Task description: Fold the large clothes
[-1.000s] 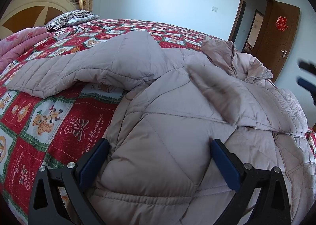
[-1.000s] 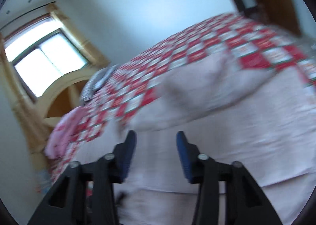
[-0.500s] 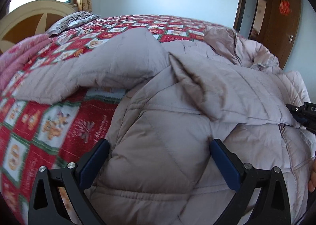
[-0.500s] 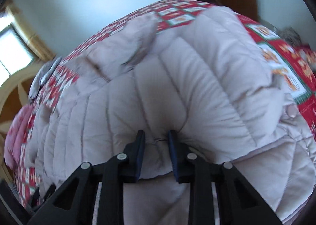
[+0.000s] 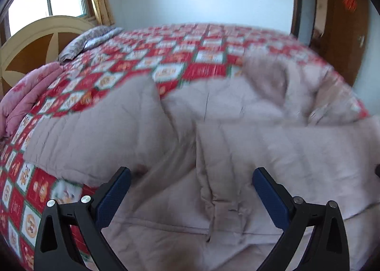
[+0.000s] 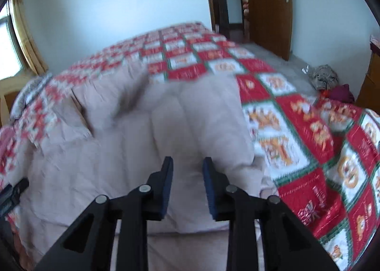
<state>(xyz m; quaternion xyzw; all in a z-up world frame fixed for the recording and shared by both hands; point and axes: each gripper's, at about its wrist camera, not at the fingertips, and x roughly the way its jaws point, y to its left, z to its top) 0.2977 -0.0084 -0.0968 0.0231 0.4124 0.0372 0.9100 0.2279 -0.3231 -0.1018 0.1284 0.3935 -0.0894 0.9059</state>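
A large pale pink-beige quilted down coat lies spread on a bed with a red, white and green patchwork quilt. One sleeve stretches out to the left. My left gripper is wide open and empty just above the coat's near hem. In the right wrist view the coat fills the middle and left. My right gripper hovers over its right part, jaws partly open with nothing between them. Both views are motion-blurred.
A pink folded blanket and a striped pillow lie by the headboard at the left. A brown door stands open at the back right. Clothes lie on the floor beyond the bed.
My right gripper had closed on the coat half a second ago; now its jaws are apart and empty. The coat lies flatter and more folded over. The left gripper has lifted and stayed open.
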